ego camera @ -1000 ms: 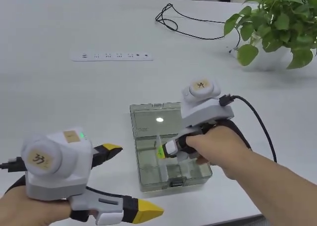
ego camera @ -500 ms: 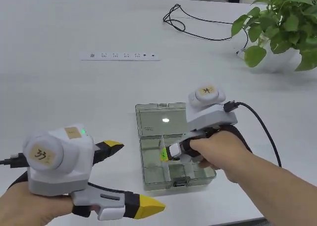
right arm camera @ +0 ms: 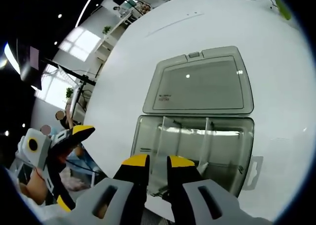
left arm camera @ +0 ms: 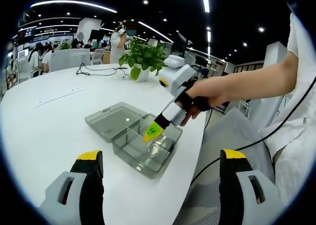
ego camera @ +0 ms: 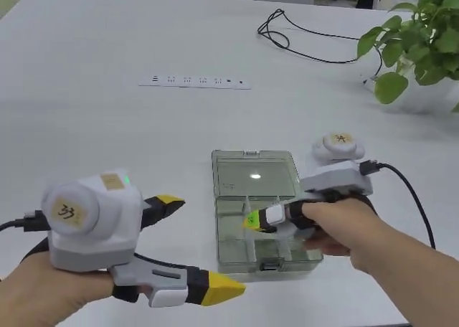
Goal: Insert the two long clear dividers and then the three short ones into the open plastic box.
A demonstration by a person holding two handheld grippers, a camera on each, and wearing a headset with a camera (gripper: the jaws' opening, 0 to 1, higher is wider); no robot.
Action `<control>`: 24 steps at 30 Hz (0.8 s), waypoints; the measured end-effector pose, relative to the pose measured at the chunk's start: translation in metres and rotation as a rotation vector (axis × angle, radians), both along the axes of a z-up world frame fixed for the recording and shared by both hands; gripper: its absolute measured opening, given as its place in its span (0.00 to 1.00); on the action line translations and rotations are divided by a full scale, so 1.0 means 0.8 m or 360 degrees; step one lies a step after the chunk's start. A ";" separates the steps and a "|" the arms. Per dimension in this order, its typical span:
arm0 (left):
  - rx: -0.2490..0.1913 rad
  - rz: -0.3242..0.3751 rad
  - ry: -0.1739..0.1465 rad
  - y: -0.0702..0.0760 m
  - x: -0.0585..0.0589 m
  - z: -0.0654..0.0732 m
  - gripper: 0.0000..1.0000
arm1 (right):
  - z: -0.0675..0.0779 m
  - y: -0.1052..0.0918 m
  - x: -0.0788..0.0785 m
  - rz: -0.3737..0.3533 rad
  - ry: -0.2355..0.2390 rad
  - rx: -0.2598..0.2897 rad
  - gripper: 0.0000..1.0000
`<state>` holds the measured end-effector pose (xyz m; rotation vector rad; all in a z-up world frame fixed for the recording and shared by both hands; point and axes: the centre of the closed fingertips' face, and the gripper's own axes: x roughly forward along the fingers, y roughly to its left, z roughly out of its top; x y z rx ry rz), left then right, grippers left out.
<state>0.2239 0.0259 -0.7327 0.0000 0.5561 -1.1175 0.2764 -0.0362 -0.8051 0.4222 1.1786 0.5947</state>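
Observation:
The open clear plastic box [ego camera: 228,254] lies on the white table with its lid [ego camera: 254,175] folded flat behind it. Clear dividers stand inside the tray [right arm camera: 245,146]. My right gripper [ego camera: 252,221] reaches in from the right and its yellow tips dip into the tray's left-middle part. In the right gripper view its jaws [right arm camera: 158,162] are pressed close on the thin edge of a clear divider [right arm camera: 159,136]. My left gripper [ego camera: 197,244] hovers left of the box, open and holding nothing. The left gripper [left arm camera: 161,156] faces the box [left arm camera: 123,148] and the right gripper [left arm camera: 152,131].
A white power strip [ego camera: 201,82] lies at the back of the table. A black cable [ego camera: 301,36] loops at the back right, beside a potted plant [ego camera: 419,33]. The right gripper's cord [ego camera: 412,194] trails right. The table's front edge runs just below the box.
The head camera has shifted, so the scene sits further right. The right gripper's body has swung right and lower while its tips stay in the box. The left gripper stays open.

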 end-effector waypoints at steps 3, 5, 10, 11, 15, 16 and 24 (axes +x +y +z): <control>0.0002 0.0013 -0.0004 0.001 -0.001 0.003 1.00 | 0.009 -0.003 0.001 0.0014 -0.0026 0.0035 0.17; 0.0005 0.0023 -0.0007 0.001 -0.001 0.004 1.00 | 0.017 -0.005 0.001 0.0032 -0.0049 0.0061 0.18; 0.0017 0.0053 -0.0013 0.004 -0.003 0.008 1.00 | 0.035 -0.009 0.005 0.0131 -0.0161 0.0109 0.21; 0.0019 0.0062 -0.0016 0.004 -0.003 0.010 1.00 | 0.037 -0.012 0.003 0.0161 -0.0171 0.0096 0.22; 0.0025 0.0089 -0.0025 0.008 -0.005 0.014 1.00 | 0.053 -0.018 0.000 0.0229 -0.0225 0.0152 0.23; 0.0027 0.0100 -0.0026 0.009 -0.005 0.015 1.00 | 0.060 -0.017 -0.004 0.0260 -0.0260 0.0174 0.24; 0.0038 0.0156 -0.0032 0.016 -0.005 0.020 1.00 | 0.090 -0.031 -0.024 0.0480 -0.0375 0.0189 0.26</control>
